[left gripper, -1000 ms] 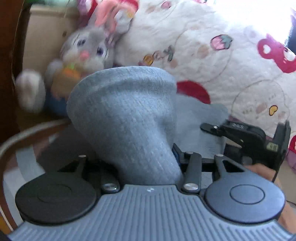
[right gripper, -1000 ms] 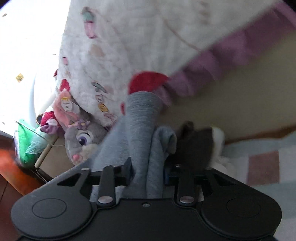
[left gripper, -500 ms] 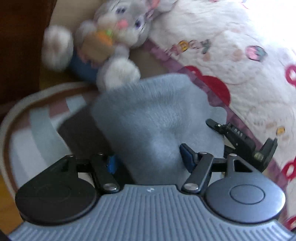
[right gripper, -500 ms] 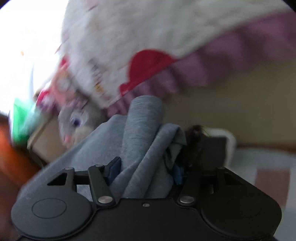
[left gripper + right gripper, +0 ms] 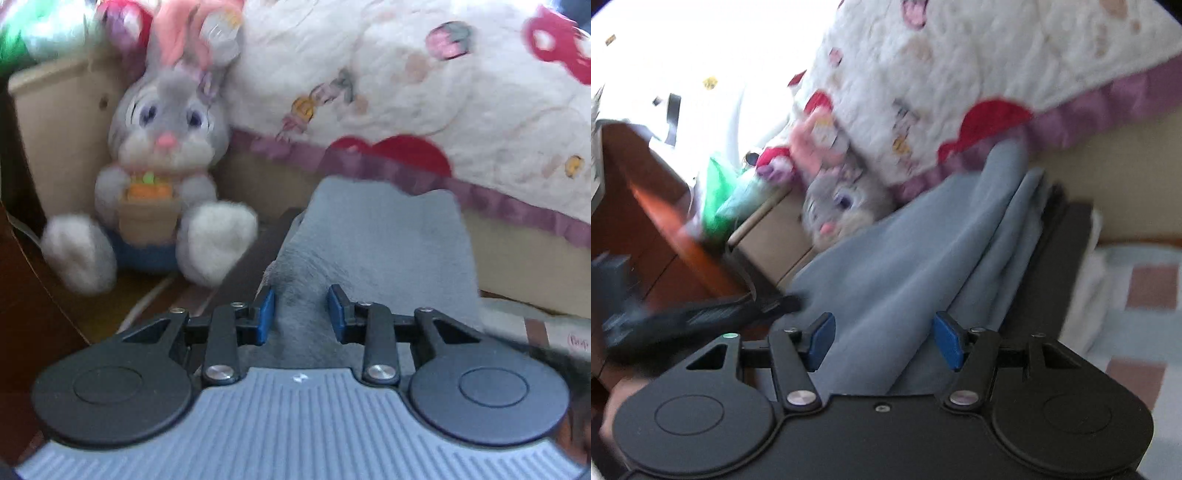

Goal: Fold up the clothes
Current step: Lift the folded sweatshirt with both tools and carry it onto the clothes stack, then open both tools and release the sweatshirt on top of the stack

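A grey-blue garment [image 5: 380, 236] rises in front of my left gripper [image 5: 300, 314]. Its blue pads are closing and pinch a narrow neck of the cloth between them. In the right wrist view the same garment [image 5: 897, 266] lies in long folds over something dark and flat [image 5: 1067, 258]. My right gripper [image 5: 882, 339] has its jaws opening wide. The cloth runs loosely between the pads and neither pad presses on it. A blurred dark shape at the left there is the left gripper's body [image 5: 683, 317], with a hand [image 5: 617, 402] below it.
A grey plush rabbit [image 5: 166, 155] sits against a beige box, close to the garment's left. A white printed quilt [image 5: 406, 92] with a purple frill hangs over the bed behind. Red-brown wooden furniture [image 5: 657, 206] stands at left; a checked rug [image 5: 1137, 295] lies at right.
The left jaws widened, then narrowed again on the cloth. The right jaws spread and let the bunched cloth go slack. Both views swung sideways, and the right gripper left the left view.
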